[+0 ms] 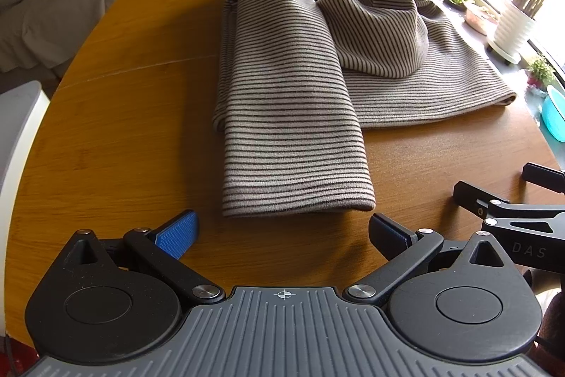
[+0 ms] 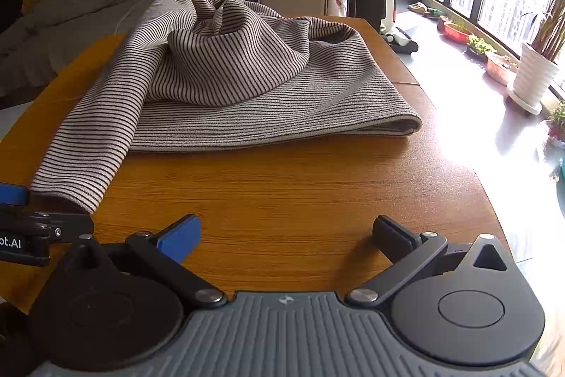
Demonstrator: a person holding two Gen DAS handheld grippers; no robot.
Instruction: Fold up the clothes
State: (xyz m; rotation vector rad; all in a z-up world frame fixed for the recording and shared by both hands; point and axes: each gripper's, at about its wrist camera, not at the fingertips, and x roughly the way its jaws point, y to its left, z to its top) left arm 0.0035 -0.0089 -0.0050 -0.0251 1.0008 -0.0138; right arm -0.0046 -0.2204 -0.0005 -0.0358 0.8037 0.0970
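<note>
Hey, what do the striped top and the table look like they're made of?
Striped top: seems a soft, matte knit, perhaps slightly fleecy; it drapes in rounded folds and shows a fuzzy surface at the cuff. Table: looks like wood or wood-grain laminate with a smooth satin finish; fine grain lines run across it and window light glares off it.

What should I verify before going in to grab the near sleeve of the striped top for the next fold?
1. Left gripper open and empty: ok, jaws spread wide.
2. Right gripper open and empty: ok.
3. Sleeve cuff reachable: ok, it lies flat on the table just ahead of the left gripper.
4. Sleeve free of other cloth: ok, it lies on top of the striped top.
5. Body of the top flat: not ok, a bunched mound sits in the middle.
6. Far side of the top tidy: cannot tell, the mound hides it in both views.
</note>
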